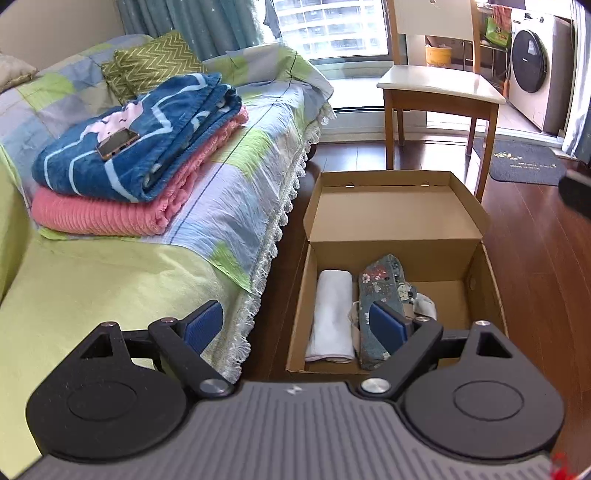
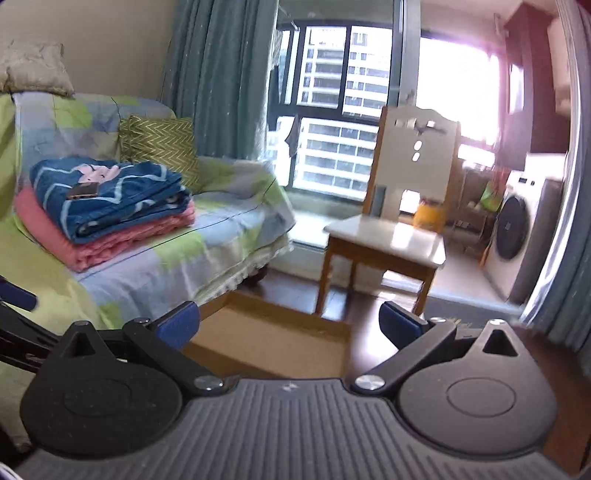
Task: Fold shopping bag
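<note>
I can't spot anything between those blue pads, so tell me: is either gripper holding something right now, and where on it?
Nothing is held. The left gripper and right gripper both have their jaws wide apart with nothing between them.

Daylight enters from the window (image 1: 332,33) at the far end; the room is bright, shadows soft. Left wrist view sharp; right wrist view motion-blurred, with pink glare blown out at upper right — chair (image 2: 399,206) smeared. Fisheye bending and dark vignette at corners in both.
</note>
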